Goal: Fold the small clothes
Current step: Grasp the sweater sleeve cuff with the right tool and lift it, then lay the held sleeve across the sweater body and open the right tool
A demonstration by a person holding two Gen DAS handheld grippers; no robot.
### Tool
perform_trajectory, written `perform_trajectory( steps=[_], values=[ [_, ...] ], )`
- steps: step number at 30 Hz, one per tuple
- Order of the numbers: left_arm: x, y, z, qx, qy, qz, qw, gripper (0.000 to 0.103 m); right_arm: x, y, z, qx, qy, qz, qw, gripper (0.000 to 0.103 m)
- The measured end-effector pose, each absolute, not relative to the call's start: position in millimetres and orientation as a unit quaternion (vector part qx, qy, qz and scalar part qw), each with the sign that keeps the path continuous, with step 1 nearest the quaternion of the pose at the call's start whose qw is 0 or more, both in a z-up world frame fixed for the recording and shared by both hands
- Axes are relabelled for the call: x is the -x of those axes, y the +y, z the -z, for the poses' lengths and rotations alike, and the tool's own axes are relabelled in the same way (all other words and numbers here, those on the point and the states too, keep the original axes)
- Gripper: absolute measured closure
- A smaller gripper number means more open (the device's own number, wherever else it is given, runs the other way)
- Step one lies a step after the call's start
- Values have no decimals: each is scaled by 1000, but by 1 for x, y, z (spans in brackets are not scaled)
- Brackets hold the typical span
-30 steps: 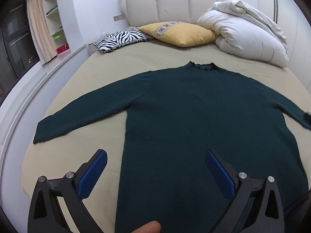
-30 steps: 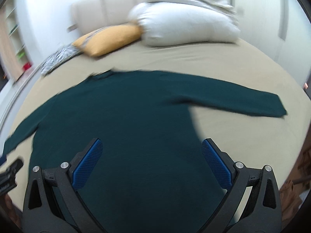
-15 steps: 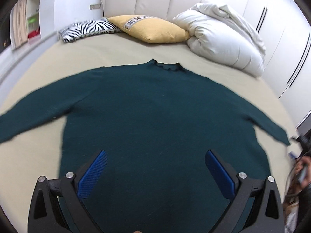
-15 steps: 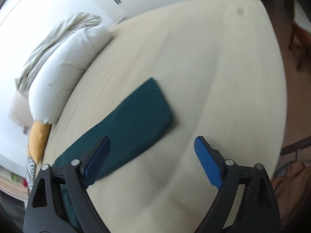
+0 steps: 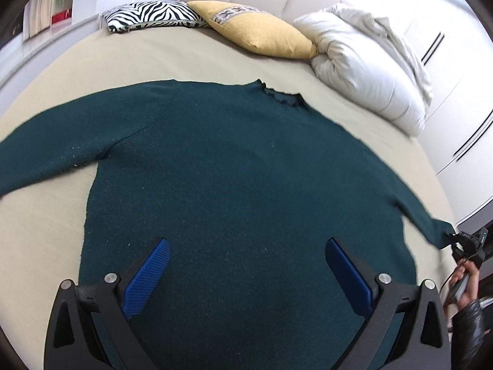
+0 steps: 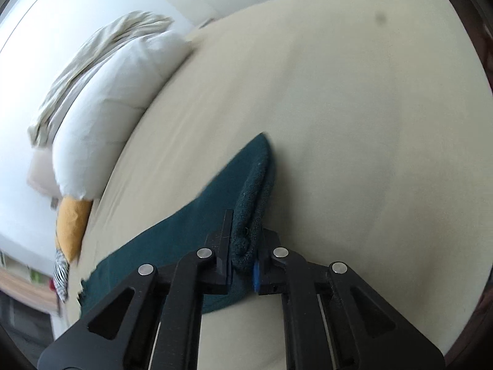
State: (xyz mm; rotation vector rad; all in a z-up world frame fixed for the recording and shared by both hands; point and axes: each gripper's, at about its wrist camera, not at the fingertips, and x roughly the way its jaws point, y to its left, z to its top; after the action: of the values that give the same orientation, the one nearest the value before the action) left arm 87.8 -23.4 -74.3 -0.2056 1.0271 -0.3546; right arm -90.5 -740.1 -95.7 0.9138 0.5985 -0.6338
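Note:
A dark green long-sleeved sweater [image 5: 234,169] lies flat on the beige bed [image 5: 129,61], collar toward the headboard, sleeves spread out. My left gripper [image 5: 246,265] is open and hovers above the sweater's lower body. My right gripper [image 6: 245,246] is shut on the cuff of the sweater's right sleeve [image 6: 252,178]. That sleeve end bunches between the jaws. In the left wrist view the right gripper [image 5: 462,240] shows at the far right edge, holding the sleeve tip.
A zebra pillow [image 5: 148,15], a yellow pillow [image 5: 262,34] and a white duvet [image 5: 369,61] lie along the headboard. The duvet [image 6: 117,92] also shows in the right wrist view. A white wardrobe [image 5: 456,30] stands to the right of the bed.
My right gripper has swung to the right sleeve's end and shut on its cuff. My left gripper has shifted right and lower over the sweater's body, staying open.

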Motion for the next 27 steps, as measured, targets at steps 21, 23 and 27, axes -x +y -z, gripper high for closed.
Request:
perform_trajectory(
  steps=[21, 23, 27],
  values=[
    [-147, -36, 87, 207, 506, 262, 795, 17, -168, -344, 92, -248, 405, -69, 877, 40],
    [-155, -58, 93, 197, 514, 273, 789, 17, -157, -354, 84, -239, 393, -63, 886, 40],
    [-173, -106, 112, 166, 545, 289, 769, 42, -106, -380, 69, -220, 357, -27, 907, 40]
  ],
)
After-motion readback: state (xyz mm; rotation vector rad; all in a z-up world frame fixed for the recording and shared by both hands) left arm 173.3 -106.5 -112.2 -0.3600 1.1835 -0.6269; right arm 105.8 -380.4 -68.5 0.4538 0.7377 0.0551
